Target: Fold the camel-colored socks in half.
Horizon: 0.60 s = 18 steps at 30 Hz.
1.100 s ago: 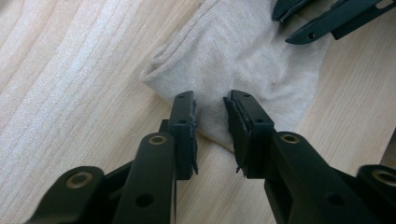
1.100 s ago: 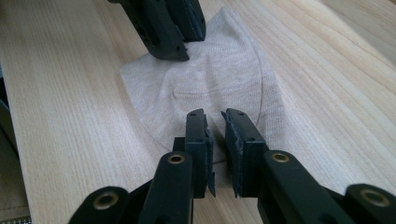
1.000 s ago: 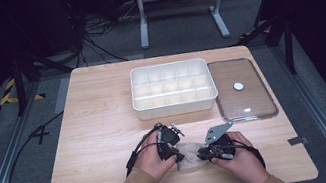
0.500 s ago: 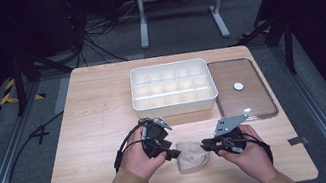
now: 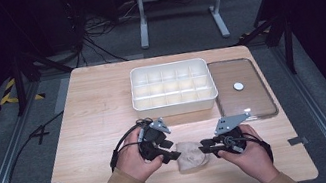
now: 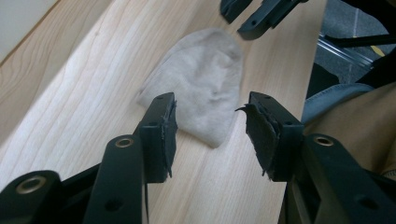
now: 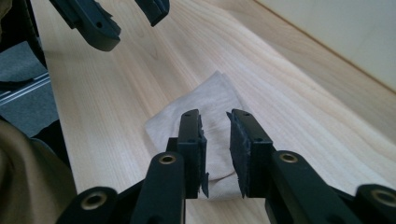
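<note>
— Both hands have risen a little since the earlier frame, and the jaws of both tools have just been opening; the folded cloth lies flat on the bench between them.

— Left tool stands half wide and empty, right tool narrow and, it seems, empty too.

— To do the step well, each should pinch one thin edge low, because the beige fabric is soft, limp and rounded.

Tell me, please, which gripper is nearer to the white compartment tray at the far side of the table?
Left. The left gripper sits just below the tray's front wall, at its left half; the right gripper is slightly farther off, beneath its right end, beside the folded cloth.
</note>
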### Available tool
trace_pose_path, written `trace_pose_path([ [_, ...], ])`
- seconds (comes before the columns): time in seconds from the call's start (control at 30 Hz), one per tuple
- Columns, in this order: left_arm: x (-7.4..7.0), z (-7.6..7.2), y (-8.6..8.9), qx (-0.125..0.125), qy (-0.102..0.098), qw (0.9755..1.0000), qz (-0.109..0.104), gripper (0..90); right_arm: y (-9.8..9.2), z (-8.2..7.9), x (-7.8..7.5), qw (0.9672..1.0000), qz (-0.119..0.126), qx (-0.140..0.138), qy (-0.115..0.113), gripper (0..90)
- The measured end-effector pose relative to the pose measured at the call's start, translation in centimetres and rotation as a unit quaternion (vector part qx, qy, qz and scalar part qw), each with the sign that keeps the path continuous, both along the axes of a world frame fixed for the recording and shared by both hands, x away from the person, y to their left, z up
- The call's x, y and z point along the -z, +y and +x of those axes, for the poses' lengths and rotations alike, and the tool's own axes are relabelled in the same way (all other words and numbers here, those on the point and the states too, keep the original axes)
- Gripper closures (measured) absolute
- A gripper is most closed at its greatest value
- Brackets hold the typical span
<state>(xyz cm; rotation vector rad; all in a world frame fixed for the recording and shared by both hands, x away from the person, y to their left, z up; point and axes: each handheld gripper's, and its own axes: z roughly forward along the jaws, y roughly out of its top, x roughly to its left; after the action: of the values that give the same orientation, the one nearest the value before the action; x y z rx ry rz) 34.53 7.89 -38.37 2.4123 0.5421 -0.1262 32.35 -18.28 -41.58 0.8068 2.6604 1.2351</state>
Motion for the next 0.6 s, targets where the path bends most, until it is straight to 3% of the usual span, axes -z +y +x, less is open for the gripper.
trace_pose_path([
  [0.13, 0.1, -0.1, -0.3, -0.008, -0.008, 0.9998, 0.017, 53.9, 0.3, 0.1, 0.4, 0.9999, -0.006, 0.002, 0.014, 74.4],
  [0.2, 0.3, -0.1, -0.2, -0.028, -0.012, 0.9991, 0.031, 54.9, 0.4, 0.1, 0.6, 0.9999, -0.010, 0.002, 0.014, 74.9],
  [0.3, 0.6, 0.1, 0.2, -0.087, -0.032, 0.9924, 0.080, 62.7, 0.7, 0.2, 0.9, 0.9998, -0.016, 0.002, 0.014, 76.7],
  [0.43, 1.0, 0.2, 0.5, -0.098, -0.026, 0.9922, 0.072, 67.9, 0.9, 0.4, 1.4, 0.9994, -0.029, 0.018, 0.011, 79.8],
  [0.6, 1.3, 0.0, 0.3, -0.115, -0.042, 0.9898, 0.074, 69.5, 1.5, 0.5, 2.3, 0.9985, -0.036, 0.037, 0.017, 81.9],
])
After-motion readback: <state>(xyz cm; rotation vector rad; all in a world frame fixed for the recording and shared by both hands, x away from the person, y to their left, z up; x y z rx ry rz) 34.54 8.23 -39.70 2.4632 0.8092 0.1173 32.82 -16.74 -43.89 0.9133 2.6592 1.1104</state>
